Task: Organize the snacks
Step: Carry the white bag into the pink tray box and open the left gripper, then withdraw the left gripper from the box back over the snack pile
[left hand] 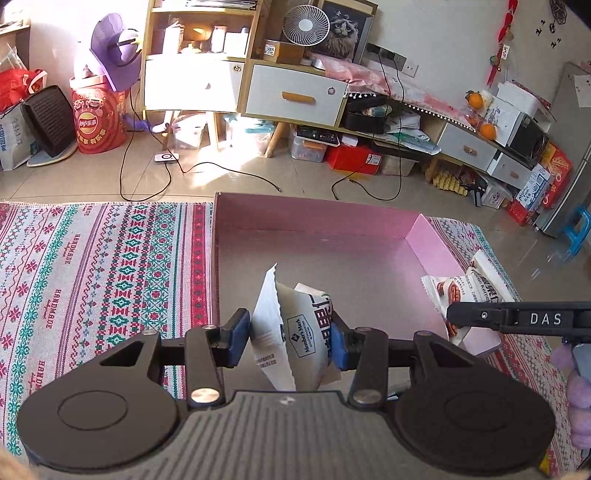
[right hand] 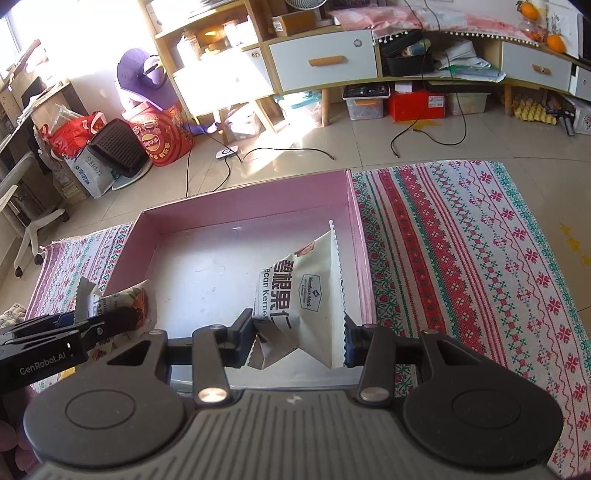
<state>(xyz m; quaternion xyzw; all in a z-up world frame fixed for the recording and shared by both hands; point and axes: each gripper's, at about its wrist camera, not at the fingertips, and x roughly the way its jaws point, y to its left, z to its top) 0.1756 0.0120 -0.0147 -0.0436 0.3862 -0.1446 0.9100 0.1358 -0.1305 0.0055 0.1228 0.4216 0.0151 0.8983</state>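
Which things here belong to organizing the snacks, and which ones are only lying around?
Belong to the job:
- left tongs, shut on a white snack packet
- right tongs, shut on a second snack packet
- pink box

Only lying around:
- patterned cloth under the box
- purple hat
- white fan
- oranges
- cables on the floor

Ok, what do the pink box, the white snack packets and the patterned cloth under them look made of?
Pink rectangular open box: looks like cardboard with a matte pink face; thin flat walls, sharp folded corners.
White Member's Mark snack packets: likely plastic film, slightly glossy; crinkled, zigzag-cut seals.
Red-and-green patterned cloth: seemingly woven fabric; visible weave, frayed edge.
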